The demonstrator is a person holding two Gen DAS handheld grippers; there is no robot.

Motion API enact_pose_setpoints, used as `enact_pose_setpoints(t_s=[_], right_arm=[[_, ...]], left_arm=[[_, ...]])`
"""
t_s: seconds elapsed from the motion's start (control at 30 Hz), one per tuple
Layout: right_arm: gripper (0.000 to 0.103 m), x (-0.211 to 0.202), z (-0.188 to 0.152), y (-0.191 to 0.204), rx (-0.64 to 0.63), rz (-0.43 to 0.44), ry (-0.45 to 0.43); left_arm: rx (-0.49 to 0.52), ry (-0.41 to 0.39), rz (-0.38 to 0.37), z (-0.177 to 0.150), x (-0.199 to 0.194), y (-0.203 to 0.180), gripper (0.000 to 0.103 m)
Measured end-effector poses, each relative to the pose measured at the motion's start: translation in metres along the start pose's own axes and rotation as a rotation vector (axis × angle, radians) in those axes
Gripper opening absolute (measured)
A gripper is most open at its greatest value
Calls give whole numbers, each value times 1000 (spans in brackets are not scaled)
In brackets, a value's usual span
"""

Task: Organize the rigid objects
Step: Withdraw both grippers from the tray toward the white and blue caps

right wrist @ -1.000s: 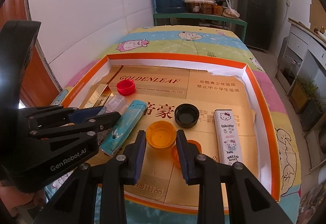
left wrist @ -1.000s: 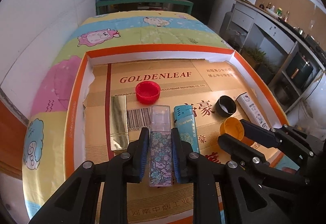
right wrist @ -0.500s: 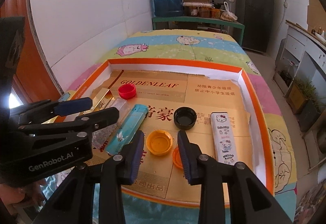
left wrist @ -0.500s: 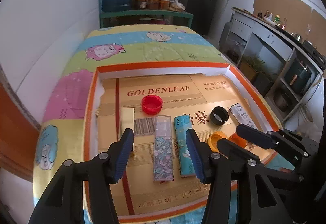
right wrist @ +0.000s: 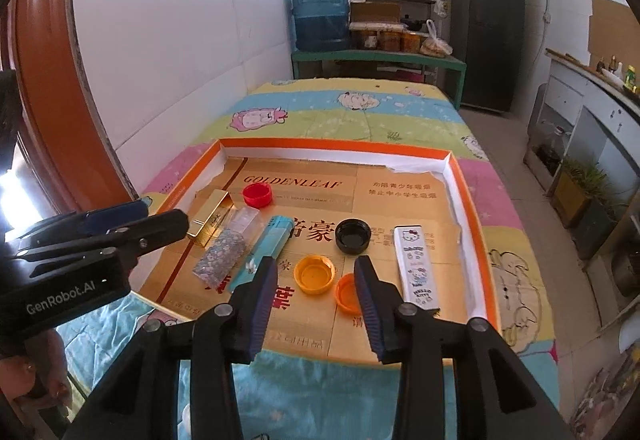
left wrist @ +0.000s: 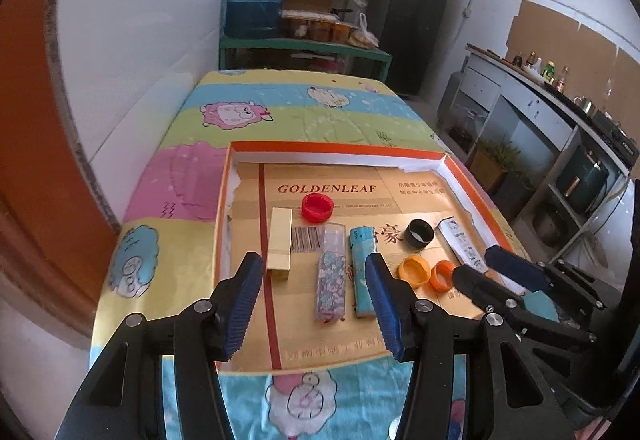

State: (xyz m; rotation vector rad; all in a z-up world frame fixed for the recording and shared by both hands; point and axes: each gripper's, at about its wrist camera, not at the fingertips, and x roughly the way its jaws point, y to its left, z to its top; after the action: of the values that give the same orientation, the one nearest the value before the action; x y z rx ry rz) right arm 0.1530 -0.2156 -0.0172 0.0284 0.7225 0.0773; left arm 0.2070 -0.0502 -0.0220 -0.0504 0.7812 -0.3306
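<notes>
Left gripper [left wrist: 312,272], a second ago clamping the floral case [left wrist: 331,272], now gapes above it at centre frame, right gripper [right wrist: 316,276] also agape, the case lying in the orange tray [left wrist: 222,207].

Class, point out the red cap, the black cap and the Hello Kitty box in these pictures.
red cap [left wrist: 317,207], left wrist view, on its top face
black cap [right wrist: 353,235], right wrist view, on its hollow inside
Hello Kitty box [right wrist: 415,266], right wrist view, on its printed lid
</notes>
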Motion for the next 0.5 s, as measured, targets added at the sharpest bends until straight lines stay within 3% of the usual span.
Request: enact_pose_setpoints(t_s=[0.5], right_arm=[[40, -46, -15, 13, 20, -38, -24]], left_arm=[[9, -61, 10, -22, -57, -3, 55]])
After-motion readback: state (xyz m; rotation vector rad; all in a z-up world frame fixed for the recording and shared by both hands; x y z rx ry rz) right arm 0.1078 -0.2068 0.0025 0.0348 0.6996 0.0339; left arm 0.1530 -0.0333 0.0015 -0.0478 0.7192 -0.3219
